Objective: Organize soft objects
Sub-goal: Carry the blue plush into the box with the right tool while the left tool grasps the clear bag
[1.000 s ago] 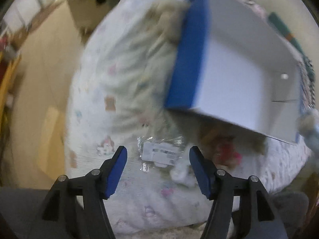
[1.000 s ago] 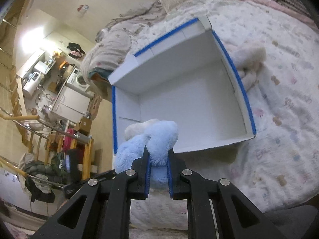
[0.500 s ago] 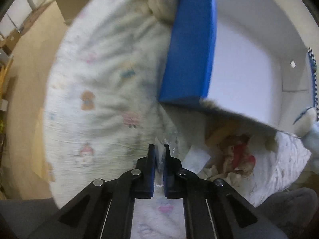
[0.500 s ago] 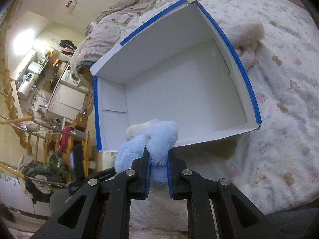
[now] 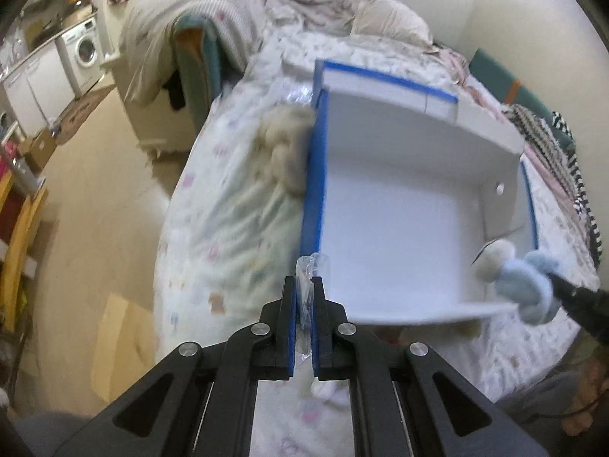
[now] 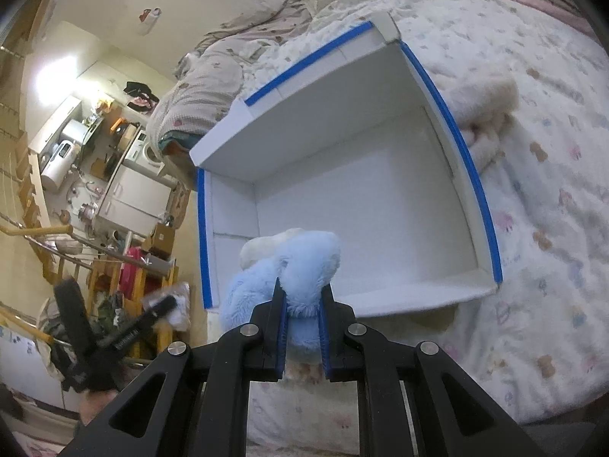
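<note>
A white box with blue edges (image 5: 313,190) (image 6: 472,175) lies open and empty on the bed. My left gripper (image 5: 304,283) is shut on the top of a clear plastic bag (image 5: 305,266). A white soft item (image 5: 328,388) in it hangs below the fingers, just outside the box's near left corner. My right gripper (image 6: 302,285) is shut on a light blue plush toy (image 6: 304,259) over the box's near edge. The same toy (image 5: 527,285) shows in the left wrist view. A beige plush (image 5: 286,144) (image 6: 483,114) lies against the box's outer wall.
The bed's patterned quilt (image 6: 540,228) surrounds the box. Pillows and crumpled covers (image 5: 384,19) lie at the head. The bed's edge drops to a tan floor (image 5: 99,198). A washing machine (image 5: 85,51) and cluttered shelves (image 6: 76,152) stand beyond.
My left gripper shut on the plastic bag and lifted it off the quilt. My right gripper with the blue toy edged slightly closer over the box.
</note>
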Tool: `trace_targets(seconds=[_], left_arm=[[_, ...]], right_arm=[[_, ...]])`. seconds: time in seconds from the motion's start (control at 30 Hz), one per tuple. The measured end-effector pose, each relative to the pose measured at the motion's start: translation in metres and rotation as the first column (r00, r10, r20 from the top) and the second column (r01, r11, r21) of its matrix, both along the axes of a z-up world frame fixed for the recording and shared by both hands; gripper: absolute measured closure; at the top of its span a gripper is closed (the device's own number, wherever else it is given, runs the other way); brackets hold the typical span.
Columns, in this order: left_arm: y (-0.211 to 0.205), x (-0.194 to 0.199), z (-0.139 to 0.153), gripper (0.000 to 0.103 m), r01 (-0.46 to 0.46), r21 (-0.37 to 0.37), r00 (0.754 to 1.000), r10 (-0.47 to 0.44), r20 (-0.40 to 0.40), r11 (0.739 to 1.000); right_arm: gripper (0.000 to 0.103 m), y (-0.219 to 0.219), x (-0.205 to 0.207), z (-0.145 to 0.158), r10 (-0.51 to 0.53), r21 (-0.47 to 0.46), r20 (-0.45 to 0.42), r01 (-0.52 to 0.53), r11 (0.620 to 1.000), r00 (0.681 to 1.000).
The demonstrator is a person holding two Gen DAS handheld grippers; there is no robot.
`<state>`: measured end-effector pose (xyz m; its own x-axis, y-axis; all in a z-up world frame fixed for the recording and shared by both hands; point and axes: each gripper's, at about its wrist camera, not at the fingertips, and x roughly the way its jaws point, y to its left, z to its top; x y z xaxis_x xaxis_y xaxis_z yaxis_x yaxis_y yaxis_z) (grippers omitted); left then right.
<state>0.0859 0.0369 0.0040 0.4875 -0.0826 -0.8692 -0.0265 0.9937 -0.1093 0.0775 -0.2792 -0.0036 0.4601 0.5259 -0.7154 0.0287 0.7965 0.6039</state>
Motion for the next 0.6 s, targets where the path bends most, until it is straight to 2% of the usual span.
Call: trace_targets(seconds=[0.23,0.37,0.5,0.6], left_arm=[[-0.033,0.045,0.018,0.097,0.071,0.005,0.997,-0.071,0.037,0.997],[-0.055,0.075,0.004,0.097,0.115,0.013,0.993,-0.115,0.015,0.993],[-0.074,0.093,-0.012,0.097,0.150,0.034,0.989,-0.150,0.012,0.988],[-0.081,0.100,-0.032,0.097,0.159,0.052,0.987,-0.160,0.022,0.986]], right_arm=[[0.087,0.009,0.034,0.003,0.002,-0.014,0.041,-0.001,1.000,0.999],[0.087,0.016,0.061,-0.011,0.000,-0.023,0.041,0.001,1.000,0.999],[0.087,0.022,0.080,-0.033,0.006,-0.076,0.046,-0.003,0.997,0.999],[0.087,0.020,0.084,-0.062,-0.013,-0.099,-0.013,0.012,0.995,1.000]])
